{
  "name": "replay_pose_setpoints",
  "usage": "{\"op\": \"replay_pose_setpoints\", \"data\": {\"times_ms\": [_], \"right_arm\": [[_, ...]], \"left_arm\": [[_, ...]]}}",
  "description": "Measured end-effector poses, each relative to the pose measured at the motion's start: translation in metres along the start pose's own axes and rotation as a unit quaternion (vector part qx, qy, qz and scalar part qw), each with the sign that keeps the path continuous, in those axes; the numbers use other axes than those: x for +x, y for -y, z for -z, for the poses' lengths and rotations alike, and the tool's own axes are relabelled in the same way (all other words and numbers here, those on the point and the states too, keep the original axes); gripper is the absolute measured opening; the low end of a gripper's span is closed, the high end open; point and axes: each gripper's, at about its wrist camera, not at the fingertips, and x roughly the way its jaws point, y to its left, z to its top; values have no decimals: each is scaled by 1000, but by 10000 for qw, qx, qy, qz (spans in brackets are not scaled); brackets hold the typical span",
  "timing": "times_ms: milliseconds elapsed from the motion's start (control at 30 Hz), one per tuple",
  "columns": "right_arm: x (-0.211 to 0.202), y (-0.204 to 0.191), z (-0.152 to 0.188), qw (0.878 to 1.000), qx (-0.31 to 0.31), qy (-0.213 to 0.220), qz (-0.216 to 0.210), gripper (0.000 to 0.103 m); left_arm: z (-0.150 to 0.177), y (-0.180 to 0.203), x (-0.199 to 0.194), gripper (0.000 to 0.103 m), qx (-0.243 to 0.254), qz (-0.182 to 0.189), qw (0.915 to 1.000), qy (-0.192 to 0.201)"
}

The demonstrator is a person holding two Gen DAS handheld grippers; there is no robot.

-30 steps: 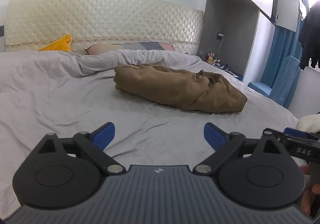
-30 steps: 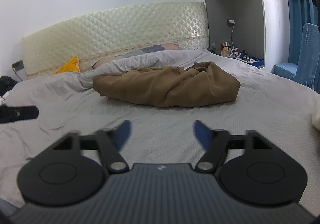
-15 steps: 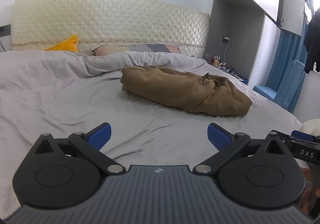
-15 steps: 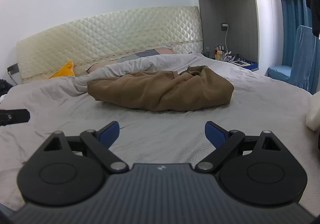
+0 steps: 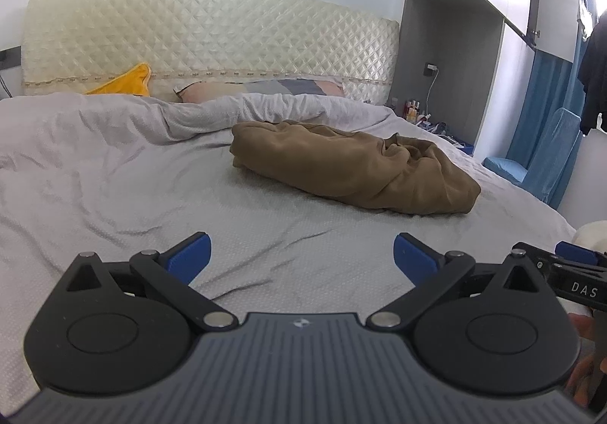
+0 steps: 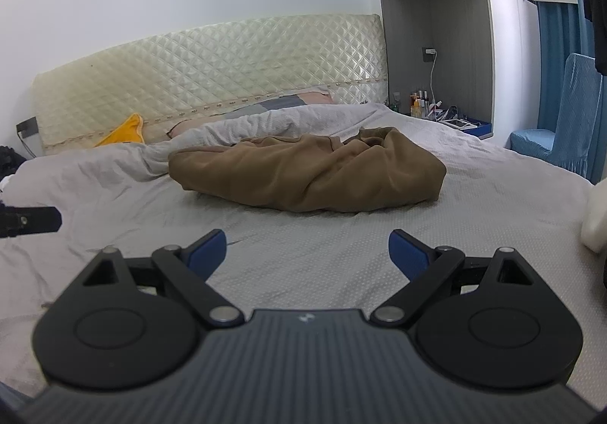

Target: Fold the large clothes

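A large brown garment [image 5: 353, 162] lies crumpled in a heap on the grey bed sheet [image 5: 114, 189], toward the far right of the bed; it also shows in the right wrist view [image 6: 307, 173]. My left gripper [image 5: 301, 253] is open and empty, low over the sheet, well short of the garment. My right gripper [image 6: 307, 249] is open and empty too, also short of the garment. The right gripper's tip [image 5: 576, 264] shows at the right edge of the left wrist view.
A quilted cream headboard [image 5: 208, 44] backs the bed, with a yellow cushion [image 5: 125, 82] and a patterned pillow [image 5: 265, 86] under a bunched grey duvet. A nightstand with bottles [image 6: 436, 109] and a blue chair [image 6: 557, 139] stand at right. A white object [image 6: 595, 215] lies at the bed's right edge.
Both grippers have risen and tilted up slightly, so the garment sits lower in view. The right gripper's jaws have opened wider. The garment has not moved.
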Motion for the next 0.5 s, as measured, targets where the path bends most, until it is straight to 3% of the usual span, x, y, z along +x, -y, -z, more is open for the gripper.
{"op": "replay_pose_setpoints", "data": {"times_ms": [500], "right_arm": [[-1,1,-1,10000,-29,13,46,94]], "left_arm": [[0,1,-2,103,-56,37,10000,8]]}}
